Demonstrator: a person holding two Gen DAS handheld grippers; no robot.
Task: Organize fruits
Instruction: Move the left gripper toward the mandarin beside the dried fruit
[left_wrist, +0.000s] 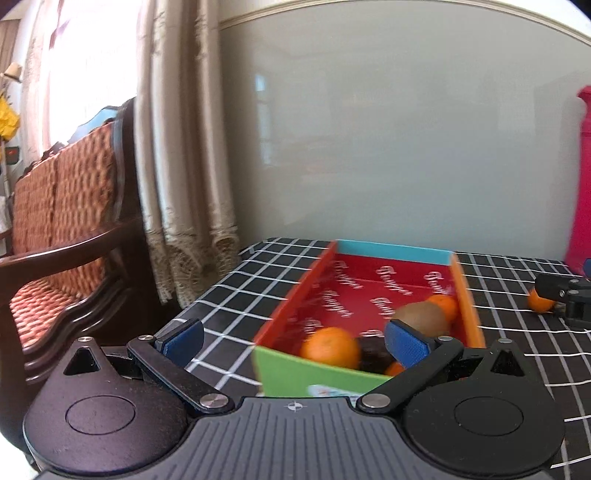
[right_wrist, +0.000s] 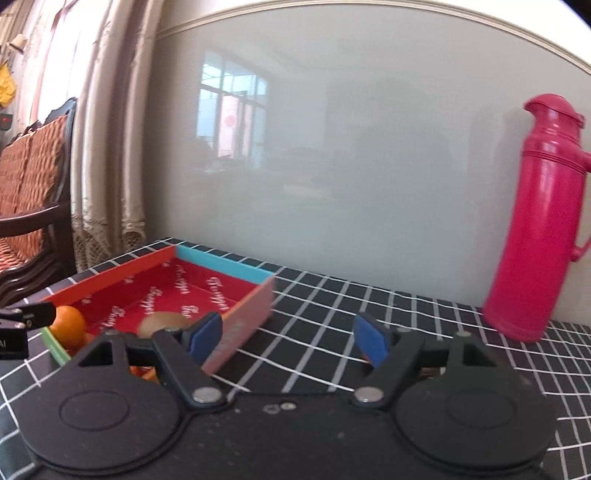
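The pink thermos (left_wrist: 581, 177) is cut off by the right edge of the left wrist view, showing only a strip of its body. In the colourful box (left_wrist: 288, 317), a dark fruit (left_wrist: 375, 354) sits partly hidden behind the green near wall and a blue gripper pad; its kind cannot be told. The white lettering on the box floor is blurred and unreadable. A small orange (left_wrist: 539, 301) on the right is half covered by the right gripper (left_wrist: 565, 295), itself cut by the edge.

A pink thermos (right_wrist: 532, 229) stands on the checked tablecloth (right_wrist: 369, 314) by the wall.
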